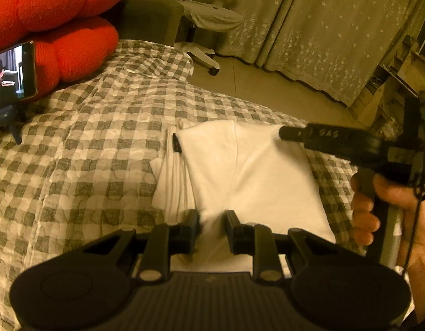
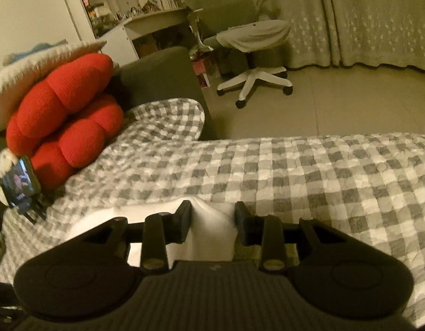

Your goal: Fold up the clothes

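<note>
Fabric first: we saw a white garment (image 1: 248, 171), smooth cotton-like cloth, folded into a rough rectangle on a grey-and-white checked quilt (image 1: 102, 143) with a puckered, quilted texture. In the left wrist view the garment's long axis ran away from the camera, toward the quilt's far edge and the floor. A stack of layered edges showed along its left side, with a small black tag (image 1: 176, 143) near the far left corner. A centre crease ran lengthwise.

Our left gripper (image 1: 212, 220) sat over the near end of the garment, fingers parted with cloth showing between them, not clamped. Our right gripper (image 2: 213, 215) had its fingers spread too, a raised hump of white cloth (image 2: 209, 220) between them; we could not tell whether the pads touched it. In the left view the right gripper reached in over the garment's far right corner, held by a hand (image 1: 383, 207).

Red knitted cushion (image 2: 66, 115), lumpy, sat at the left beside a phone (image 1: 12, 74) on a stand. White swivel chair (image 2: 253, 55) stood on the tiled floor before starred curtains (image 1: 336, 27).
</note>
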`<action>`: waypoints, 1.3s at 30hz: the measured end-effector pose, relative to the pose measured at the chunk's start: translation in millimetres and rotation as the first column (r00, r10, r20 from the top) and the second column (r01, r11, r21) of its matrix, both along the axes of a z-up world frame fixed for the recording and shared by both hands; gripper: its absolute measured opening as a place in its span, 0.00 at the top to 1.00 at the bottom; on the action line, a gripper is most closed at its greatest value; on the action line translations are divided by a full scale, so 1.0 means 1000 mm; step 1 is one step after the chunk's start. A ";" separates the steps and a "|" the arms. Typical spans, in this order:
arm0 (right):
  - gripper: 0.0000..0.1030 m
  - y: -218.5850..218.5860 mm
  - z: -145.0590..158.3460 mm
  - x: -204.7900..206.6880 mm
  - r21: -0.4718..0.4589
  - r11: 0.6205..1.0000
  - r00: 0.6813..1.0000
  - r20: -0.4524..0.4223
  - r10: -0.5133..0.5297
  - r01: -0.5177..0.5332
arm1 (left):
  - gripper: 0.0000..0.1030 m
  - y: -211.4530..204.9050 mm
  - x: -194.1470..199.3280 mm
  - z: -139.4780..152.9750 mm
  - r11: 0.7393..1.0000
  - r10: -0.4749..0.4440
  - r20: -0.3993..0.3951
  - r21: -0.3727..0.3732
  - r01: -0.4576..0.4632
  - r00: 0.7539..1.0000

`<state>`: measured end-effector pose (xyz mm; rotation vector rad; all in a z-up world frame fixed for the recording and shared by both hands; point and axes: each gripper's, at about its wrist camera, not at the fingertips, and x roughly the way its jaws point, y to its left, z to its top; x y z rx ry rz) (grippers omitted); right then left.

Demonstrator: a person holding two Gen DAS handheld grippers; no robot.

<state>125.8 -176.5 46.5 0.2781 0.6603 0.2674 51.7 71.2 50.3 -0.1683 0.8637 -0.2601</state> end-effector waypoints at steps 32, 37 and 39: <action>0.53 0.014 0.020 -0.017 -0.047 0.999 0.999 0.028 0.020 -0.019 | 0.78 -0.001 0.001 0.000 1.000 0.000 0.001 0.011 0.000 1.000; 0.53 0.038 0.022 -0.029 -0.044 0.989 0.990 -0.009 0.143 -0.144 | 0.78 -0.001 0.000 0.000 1.000 0.001 0.000 0.010 -0.001 1.000; 0.53 0.046 0.017 -0.029 -0.018 0.982 0.981 -0.047 0.186 -0.187 | 0.78 -0.002 0.000 0.000 1.000 0.001 0.001 0.010 -0.001 1.000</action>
